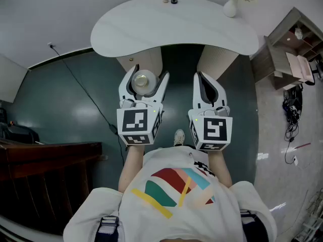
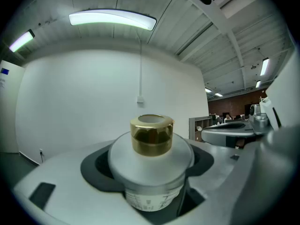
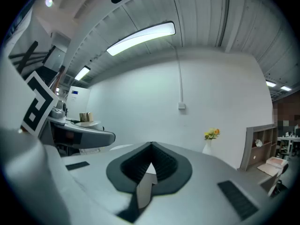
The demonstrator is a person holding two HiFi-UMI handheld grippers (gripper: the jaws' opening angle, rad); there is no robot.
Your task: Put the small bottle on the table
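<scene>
floor (image 1: 65, 100): dark teal, glossy | wall (image 2: 84, 102): white | ceiling strip light (image 2: 112, 18): lit | wooden shelf (image 1: 276, 59): right

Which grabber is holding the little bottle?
The left gripper: the gold-capped small bottle sits clamped between its jaws. The right gripper has its jaws together with nothing in them.

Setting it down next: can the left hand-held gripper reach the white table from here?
Probably yes. The left hand-held gripper holds the small bottle just short of the table, whose near side is bare. The vase stands off at the far edge. Height can't be judged.
</scene>
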